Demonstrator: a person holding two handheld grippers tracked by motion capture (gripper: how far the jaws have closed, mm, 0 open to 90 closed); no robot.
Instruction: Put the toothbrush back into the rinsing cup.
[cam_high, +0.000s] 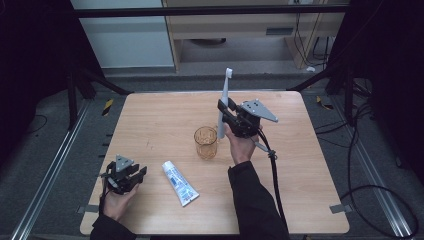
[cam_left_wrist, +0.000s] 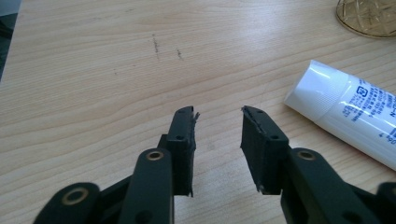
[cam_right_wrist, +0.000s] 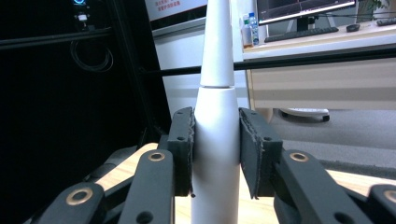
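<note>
Right claw (cam_right_wrist: 215, 140), toothbrush (cam_high: 223, 102) upright (head up)

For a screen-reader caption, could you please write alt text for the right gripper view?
The right gripper is shut on an upright white electric toothbrush, its black pads pressing on the handle's sides. Behind are a dark frame and an office desk.

Table (cam_high: 150, 115) evenly lit from above, soft faint shadows; surroundings left and right dark. Glare streak on tube (cam_left_wrist: 327, 88). High view slightly soft; far screens in right gripper view blurred.
</note>
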